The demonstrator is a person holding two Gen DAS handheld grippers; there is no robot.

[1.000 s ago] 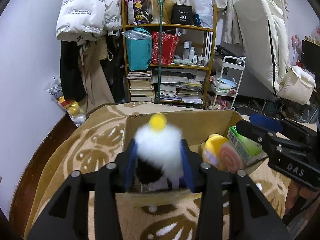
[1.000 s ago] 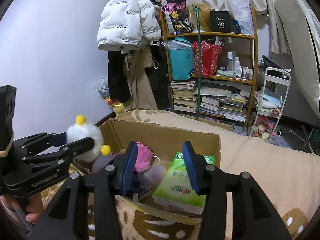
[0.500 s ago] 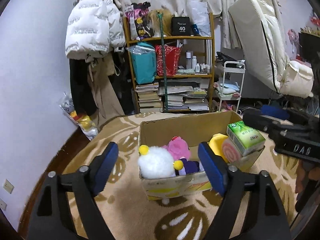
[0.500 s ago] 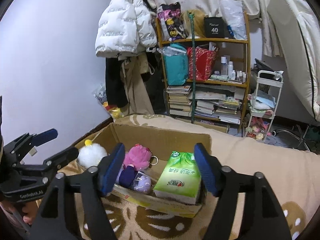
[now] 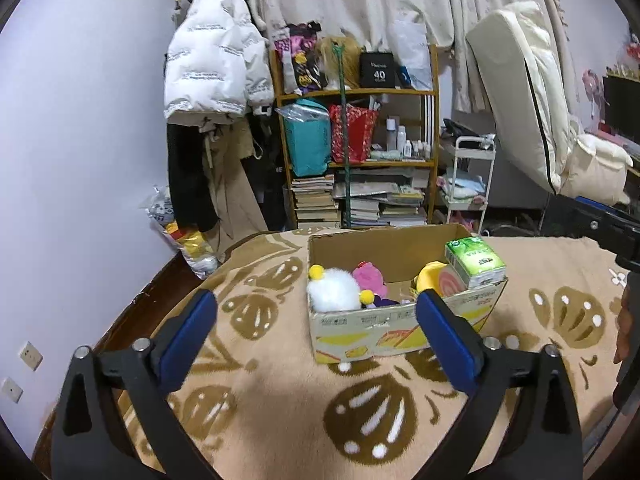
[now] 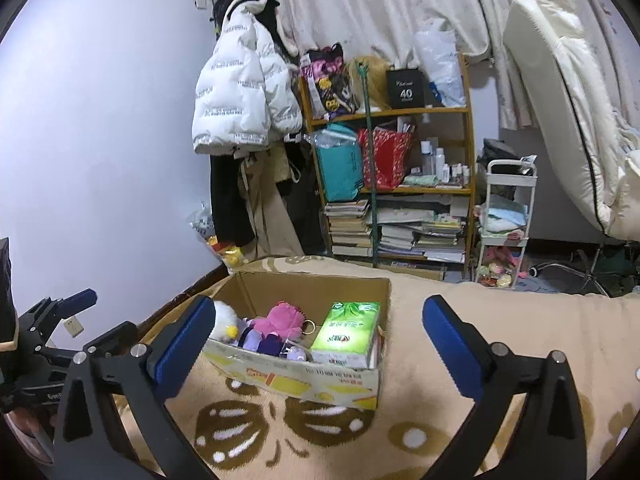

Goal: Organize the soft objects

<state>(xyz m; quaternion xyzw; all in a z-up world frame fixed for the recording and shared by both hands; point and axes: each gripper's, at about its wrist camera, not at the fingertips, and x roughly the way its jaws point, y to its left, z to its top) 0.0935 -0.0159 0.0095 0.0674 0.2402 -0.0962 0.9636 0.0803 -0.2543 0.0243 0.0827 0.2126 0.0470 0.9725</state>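
We could read the number "40" in white on a black box [image 5: 378,75] that stood on the top board of the wooden shelf [image 5: 360,92]; the small line of script above the number was too fine for us to make out. The white puffer jacket [image 6: 240,92] carried rows of dark printed lettering, too small to read. The green tissue pack [image 6: 347,329] in the cardboard box [image 6: 304,380] bore a logo and characters we could not decipher.

Soft toys packed in an open brown cardboard box [image 5: 400,326]

A fluffy white plush with yellow pompoms [image 5: 334,290] lies leftmost, beside a pink plush [image 5: 370,278]; a green tissue pack [image 5: 474,262] sits rightmost.
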